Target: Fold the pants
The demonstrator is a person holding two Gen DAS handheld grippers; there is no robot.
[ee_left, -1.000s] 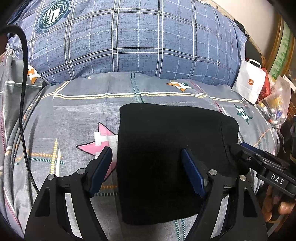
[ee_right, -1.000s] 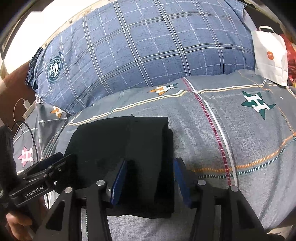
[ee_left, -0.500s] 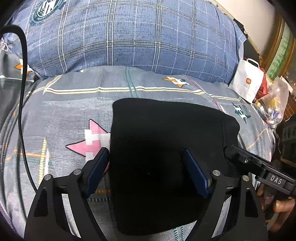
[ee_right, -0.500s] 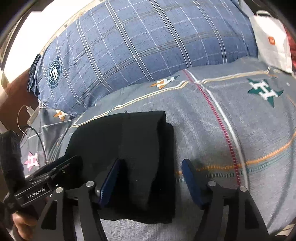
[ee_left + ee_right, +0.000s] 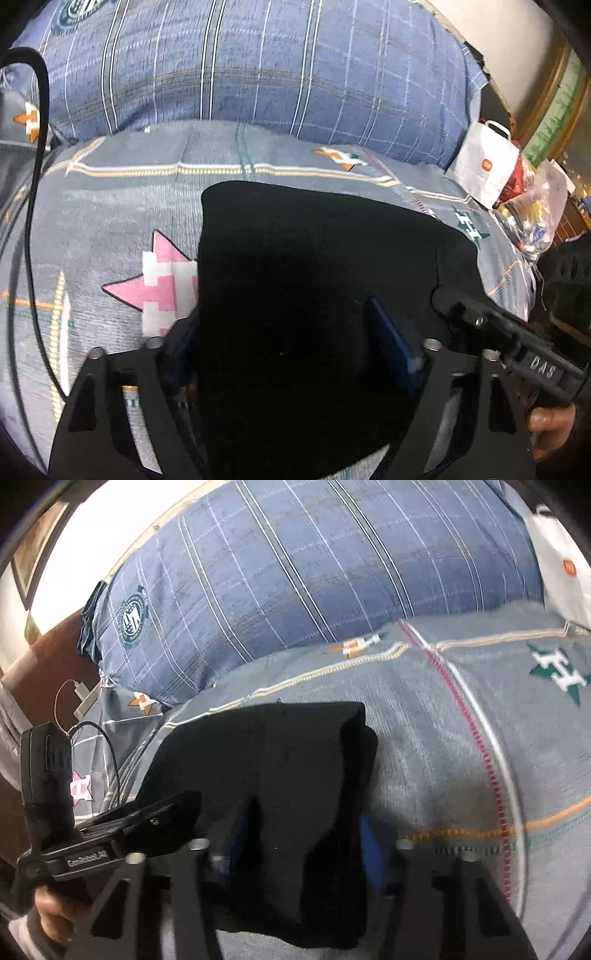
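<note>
The black pants (image 5: 314,277) lie folded into a compact rectangle on the grey patterned bedspread (image 5: 110,206). My left gripper (image 5: 284,332) is open, its blue-padded fingers straddling the near left edge of the pants. My right gripper (image 5: 303,834) is open too, its fingers astride the near right edge of the folded pants (image 5: 280,775), where stacked layers show. Each gripper shows in the other's view: the right one (image 5: 517,347) and the left one (image 5: 122,830). Neither holds the cloth.
A big blue plaid pillow (image 5: 258,74) lies behind the pants. A white paper bag (image 5: 484,166) and a plastic bag of items (image 5: 535,210) sit at the bed's right edge. A black cable (image 5: 33,221) runs along the left.
Both grippers have moved forward and lower over the near edge of the pants. The pants have kept their folded shape. Both grippers stay open.
</note>
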